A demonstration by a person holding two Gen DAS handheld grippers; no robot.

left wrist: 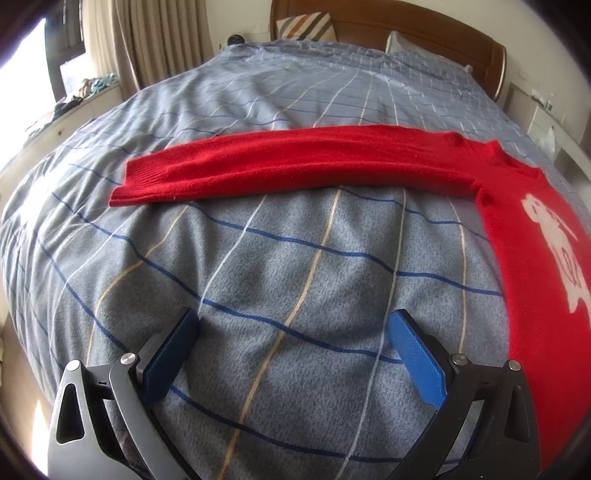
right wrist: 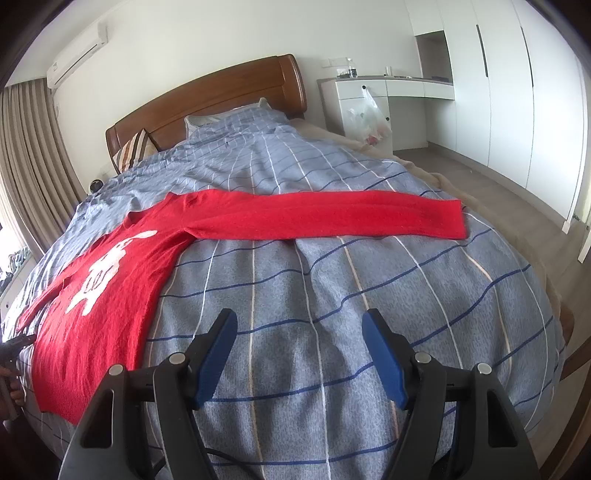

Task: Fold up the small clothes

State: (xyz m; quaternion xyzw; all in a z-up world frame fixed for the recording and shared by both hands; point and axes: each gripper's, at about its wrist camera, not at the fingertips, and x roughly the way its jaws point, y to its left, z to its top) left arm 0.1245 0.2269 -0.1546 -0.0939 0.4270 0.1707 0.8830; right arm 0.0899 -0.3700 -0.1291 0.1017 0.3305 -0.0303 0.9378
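Note:
A red knit sweater (left wrist: 524, 221) with a white figure on its front lies flat on the bed, face up. In the left wrist view its left sleeve (left wrist: 280, 166) stretches out straight to the left. In the right wrist view the sweater body (right wrist: 110, 288) lies at the left and the other sleeve (right wrist: 332, 218) stretches out to the right. My left gripper (left wrist: 295, 332) is open and empty above the duvet, in front of the sleeve. My right gripper (right wrist: 299, 332) is open and empty above the duvet, in front of the right sleeve.
The bed is covered by a blue-grey checked duvet (left wrist: 258, 277). A wooden headboard (right wrist: 221, 99) and pillows (left wrist: 306, 27) are at the far end. A white desk with a plastic bag (right wrist: 369, 118) and wardrobes (right wrist: 509, 92) stand at the right. Curtains (left wrist: 147, 37) hang at the left.

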